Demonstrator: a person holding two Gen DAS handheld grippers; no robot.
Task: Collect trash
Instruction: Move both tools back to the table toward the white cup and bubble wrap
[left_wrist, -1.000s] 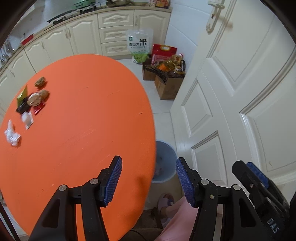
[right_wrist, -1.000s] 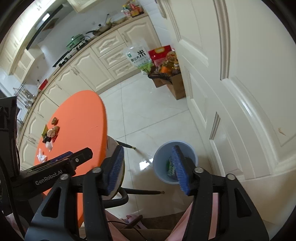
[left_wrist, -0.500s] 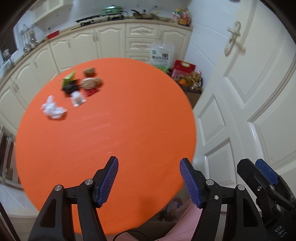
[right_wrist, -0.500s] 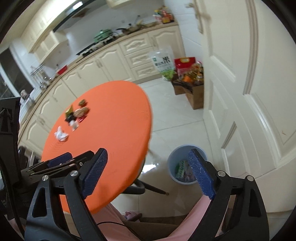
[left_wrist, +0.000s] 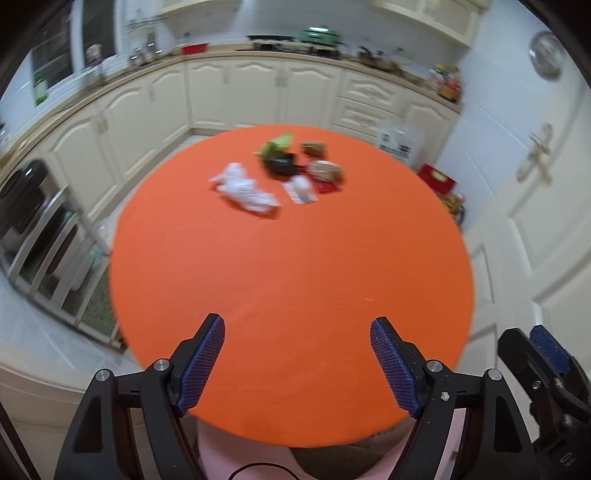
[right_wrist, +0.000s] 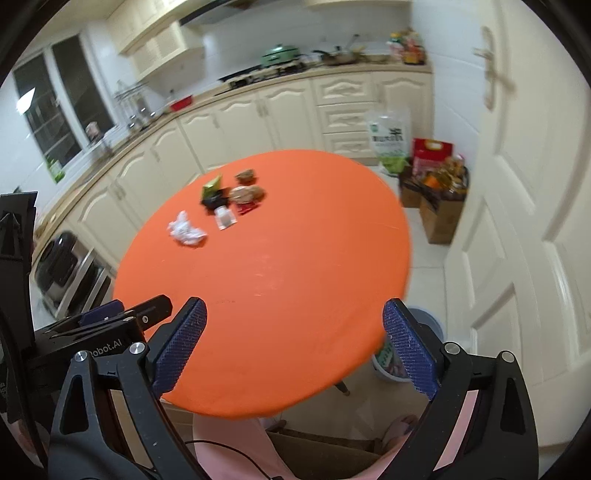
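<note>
Our left gripper (left_wrist: 297, 363) hung over the near edge of the round orange table (left_wrist: 295, 280), its jaws opening with nothing between them. The trash lay well apart from it at the far side: a crumpled white tissue (left_wrist: 245, 188) leftmost, its long axis slanting from far-left to near-right, then a cluster of wrappers (left_wrist: 301, 168) just beside it. Our right gripper (right_wrist: 293, 349) was also empty and spreading, and since the tissue (right_wrist: 185, 229) sat up and left of both tools, we judged the left hand nearer.
</note>
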